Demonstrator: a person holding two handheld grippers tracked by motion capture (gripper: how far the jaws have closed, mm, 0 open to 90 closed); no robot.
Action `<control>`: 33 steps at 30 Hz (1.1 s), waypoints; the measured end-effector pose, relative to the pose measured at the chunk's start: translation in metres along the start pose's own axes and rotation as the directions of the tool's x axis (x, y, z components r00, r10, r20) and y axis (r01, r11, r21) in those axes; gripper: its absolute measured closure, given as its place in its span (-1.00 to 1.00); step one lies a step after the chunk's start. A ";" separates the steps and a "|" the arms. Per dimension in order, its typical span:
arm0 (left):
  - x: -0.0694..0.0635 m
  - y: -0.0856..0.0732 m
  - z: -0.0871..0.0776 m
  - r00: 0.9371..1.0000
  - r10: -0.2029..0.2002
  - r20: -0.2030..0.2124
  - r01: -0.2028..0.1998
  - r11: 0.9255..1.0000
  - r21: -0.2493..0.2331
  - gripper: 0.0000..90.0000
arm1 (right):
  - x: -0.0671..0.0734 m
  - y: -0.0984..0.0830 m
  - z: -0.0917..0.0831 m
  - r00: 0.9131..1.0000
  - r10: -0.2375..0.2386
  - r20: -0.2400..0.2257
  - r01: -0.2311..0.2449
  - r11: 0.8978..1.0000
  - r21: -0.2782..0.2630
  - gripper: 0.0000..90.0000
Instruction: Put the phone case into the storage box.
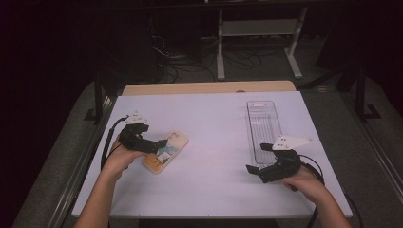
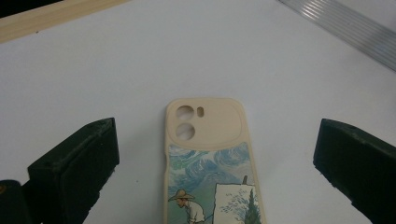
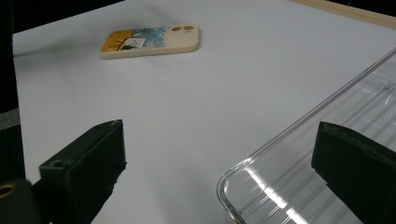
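As seen from above: flat on the white table, left of centre, picture side up.
Case: cream phone case, camera cut-outs at the far end, painted scene toward the person; lying free, not lifted.
Left gripper: low over the near end of the case, jaws spread wide, one on each side of it in the left gripper view; neither jaw touching its edges, though contact underneath hard to judge.
Step in hand: approach for a grasp, judged from the straddling jaws; no grip yet.
Next move: lower a little, centre on the case, close across its width; thin and flat, so likely to slide unless both jaws meet the long edges squarely.
Tray: clear plastic, ribbed, empty, at the right of the table, well apart from the case; probably the destination.
Right gripper: near the tray's close end, jaws wide, holding nothing; tray corner between them in the right gripper view, case far off.
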State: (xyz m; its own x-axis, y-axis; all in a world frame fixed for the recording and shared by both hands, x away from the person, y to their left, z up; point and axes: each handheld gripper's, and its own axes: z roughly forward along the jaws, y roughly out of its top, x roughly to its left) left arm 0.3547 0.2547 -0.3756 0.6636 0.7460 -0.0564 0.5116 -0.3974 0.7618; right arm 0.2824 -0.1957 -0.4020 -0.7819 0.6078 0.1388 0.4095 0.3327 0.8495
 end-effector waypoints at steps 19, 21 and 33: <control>-0.004 -0.013 0.010 1.000 0.004 0.015 -0.004 0.999 0.047 -1.00 | 0.002 0.000 -0.002 1.000 -0.007 -0.002 0.007 1.000 -0.003 -0.95; -0.004 -0.014 0.012 1.000 0.019 0.014 -0.019 0.998 0.051 -1.00 | 0.002 0.000 -0.003 1.000 -0.002 -0.004 0.002 1.000 -0.006 -0.95; -0.007 -0.023 0.019 1.000 0.009 0.012 -0.009 0.997 0.078 -1.00 | 0.002 -0.001 -0.002 1.000 -0.010 0.003 0.010 1.000 0.000 -0.95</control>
State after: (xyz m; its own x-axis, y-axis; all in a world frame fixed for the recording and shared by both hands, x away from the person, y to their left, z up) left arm 0.3487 0.2481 -0.4053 0.6742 0.7363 -0.0573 0.5465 -0.4452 0.7093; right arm 0.2795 -0.1961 -0.4018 -0.7842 0.6070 0.1287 0.4016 0.3384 0.8510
